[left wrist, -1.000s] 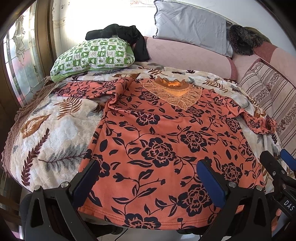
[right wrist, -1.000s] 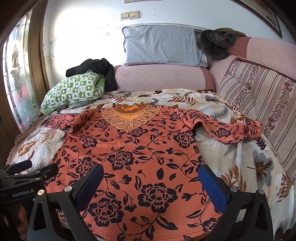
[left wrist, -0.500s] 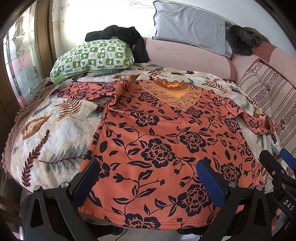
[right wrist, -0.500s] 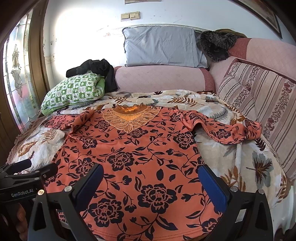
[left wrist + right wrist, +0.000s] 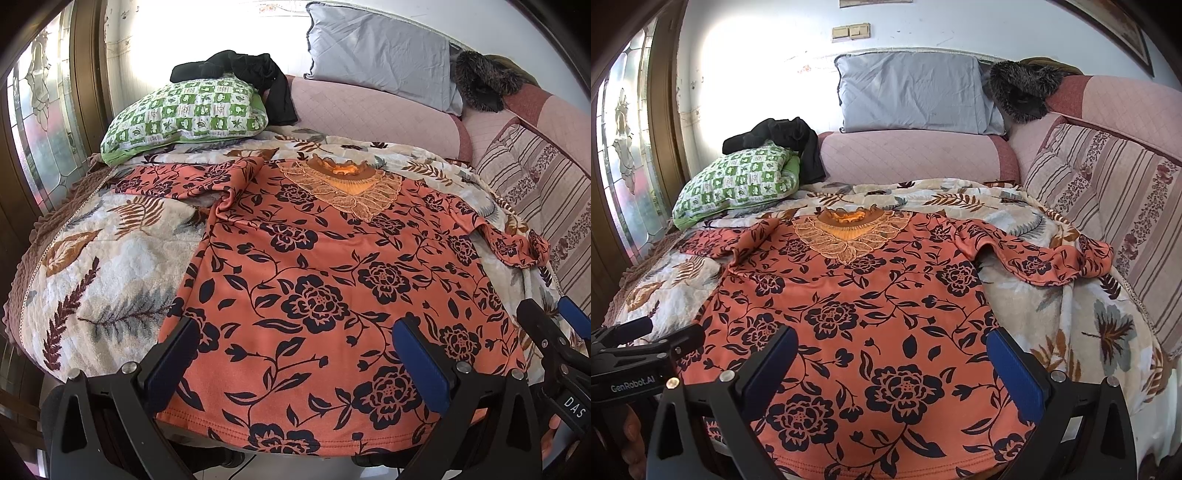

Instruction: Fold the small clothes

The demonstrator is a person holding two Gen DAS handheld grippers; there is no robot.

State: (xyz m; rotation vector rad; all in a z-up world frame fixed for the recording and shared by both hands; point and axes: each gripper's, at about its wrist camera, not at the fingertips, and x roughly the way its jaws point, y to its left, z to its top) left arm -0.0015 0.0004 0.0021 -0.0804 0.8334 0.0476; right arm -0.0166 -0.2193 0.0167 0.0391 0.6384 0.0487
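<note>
Both grippers hang at the near edge of the bed, fingers spread wide, nothing between them. Left gripper [image 5: 295, 365] sits over the hem of the blouse [image 5: 314, 295], toward its left half; its blue pads [image 5: 417, 365] frame the cloth without pinching it. Right gripper [image 5: 894, 373] sits beside it over the right half of the hem, likewise gaping and empty. Each shows in the other's view: the left at the lower left edge of the right camera [image 5: 635, 354], the right at the lower right edge of the left camera [image 5: 554, 354].

Blouse: orange, dark flower and vine print, lace panel [image 5: 849, 236] at the neck. Lies face up and spread flat on the blanket [image 5: 92, 266], neck toward the far edge, hem along the near edge and slightly overhanging it. Left sleeve [image 5: 184, 177] stretches out toward the left edge, rumpled at the shoulder. Right sleeve [image 5: 1052, 258] runs toward the right edge, bunched and twisted at the cuff.

Blanket is cream with leaf print and covers the whole bed.

Far left corner: green checked pillow [image 5: 738, 184], black garment [image 5: 783, 136] draped over its top. Along the far edge, a pink bolster [image 5: 912, 155] with a grey pillow [image 5: 916, 92] propped on it against the wall. Dark furry thing [image 5: 1019, 88] at the far right corner. Striped cushion [image 5: 1108, 192] lines the right edge.
</note>
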